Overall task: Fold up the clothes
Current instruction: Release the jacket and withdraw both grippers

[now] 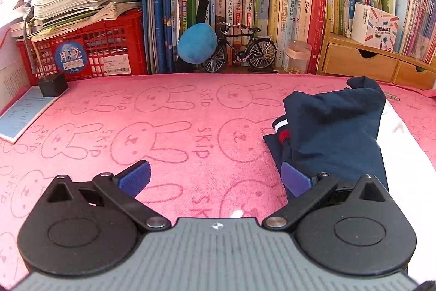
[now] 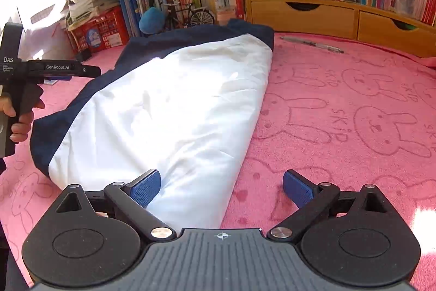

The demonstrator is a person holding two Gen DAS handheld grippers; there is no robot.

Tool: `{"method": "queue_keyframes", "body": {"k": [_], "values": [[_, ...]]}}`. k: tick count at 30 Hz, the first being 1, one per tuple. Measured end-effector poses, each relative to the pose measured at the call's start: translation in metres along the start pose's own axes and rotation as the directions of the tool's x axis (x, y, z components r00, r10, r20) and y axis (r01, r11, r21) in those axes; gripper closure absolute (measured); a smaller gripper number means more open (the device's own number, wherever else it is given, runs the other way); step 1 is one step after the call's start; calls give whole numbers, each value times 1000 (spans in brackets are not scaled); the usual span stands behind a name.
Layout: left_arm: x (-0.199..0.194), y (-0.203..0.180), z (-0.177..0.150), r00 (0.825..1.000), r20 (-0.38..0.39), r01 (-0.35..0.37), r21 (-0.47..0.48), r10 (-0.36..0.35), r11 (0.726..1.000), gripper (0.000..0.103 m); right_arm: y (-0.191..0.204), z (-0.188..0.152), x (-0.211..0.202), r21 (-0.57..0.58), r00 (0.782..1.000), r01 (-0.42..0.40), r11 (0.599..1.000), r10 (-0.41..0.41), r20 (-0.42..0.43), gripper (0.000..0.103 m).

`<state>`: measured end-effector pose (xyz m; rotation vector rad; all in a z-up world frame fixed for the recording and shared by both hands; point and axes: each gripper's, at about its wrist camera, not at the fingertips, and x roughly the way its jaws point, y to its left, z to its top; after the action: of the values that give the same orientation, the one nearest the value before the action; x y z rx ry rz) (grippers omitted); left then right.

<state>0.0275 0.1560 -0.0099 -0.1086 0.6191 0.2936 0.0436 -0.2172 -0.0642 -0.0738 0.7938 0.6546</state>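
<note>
A navy and white garment (image 2: 169, 111) lies bunched on the counter, filling the centre and left of the right wrist view, its white panel uppermost and a navy edge running along its upper left side. In the left wrist view the same garment (image 1: 335, 130) sits at the right of the frame, navy side showing, with a red and white striped cuff (image 1: 282, 128) at its left edge.

The left gripper (image 1: 215, 179) has its jaws spread wide, holding nothing; its right pad sits just beside the navy cloth. The right gripper (image 2: 221, 188) is likewise spread wide and empty, its left pad over the white panel's lower end. A hand (image 2: 19, 116) grips the left gripper's handle at the left edge of the right wrist view.

The counter is covered by a pink rabbit-print towel (image 1: 169, 132). A pen (image 2: 313, 44) lies on it in the upper right. Along the back stand rows of books (image 1: 272, 15), a red crate (image 1: 90, 48) stacked with papers at upper left, a model bicycle (image 1: 239, 48), a blue plush toy (image 1: 196, 43), and wooden drawers (image 2: 340, 18).
</note>
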Motion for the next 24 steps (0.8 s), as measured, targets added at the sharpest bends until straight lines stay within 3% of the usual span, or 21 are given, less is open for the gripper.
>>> {"method": "queue_keyframes", "body": {"k": [5,12,18,24], "values": [[-61,-15,-32,992,60,105,58,-109,993,0,-1,-27,-41,22,1000,20,1000,-20,23,5],[-95,-57,-76,986,10,159,232,-165,960,0,40,-36,-35,-179,995,98,979,-99,5,4],[-98,-72,-89,984,-45,178,252,-172,951,0,68,-36,-34,-245,979,195,950,-205,-15,4],[-92,-82,-92,984,-92,168,228,-150,959,0,81,-36,-40,-247,983,177,953,-186,-12,1]]}}
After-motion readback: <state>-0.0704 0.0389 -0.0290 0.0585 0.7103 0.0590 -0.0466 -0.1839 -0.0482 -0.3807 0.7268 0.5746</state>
